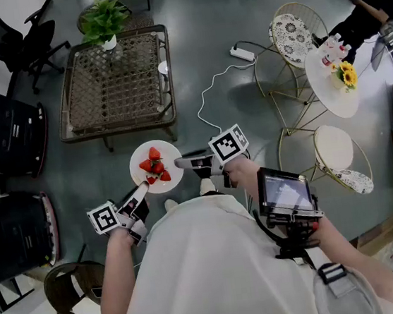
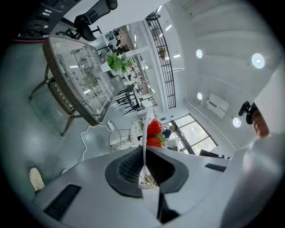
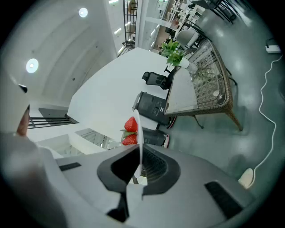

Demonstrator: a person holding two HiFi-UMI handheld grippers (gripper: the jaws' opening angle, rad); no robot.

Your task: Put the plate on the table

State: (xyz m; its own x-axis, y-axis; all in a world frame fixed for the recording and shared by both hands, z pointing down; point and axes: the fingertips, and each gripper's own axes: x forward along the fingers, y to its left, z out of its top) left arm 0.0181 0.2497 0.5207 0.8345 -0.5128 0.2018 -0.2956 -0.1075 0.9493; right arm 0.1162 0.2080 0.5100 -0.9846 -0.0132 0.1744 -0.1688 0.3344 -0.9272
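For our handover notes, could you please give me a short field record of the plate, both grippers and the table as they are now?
plate: white, held level in the air over the floor, short of the table
strawberries: on the plate
left gripper: shut on the plate's near-left rim
right gripper: shut on the plate's right rim
wicker table: glass top, potted plant at its far edge
status: plate not yet on the table
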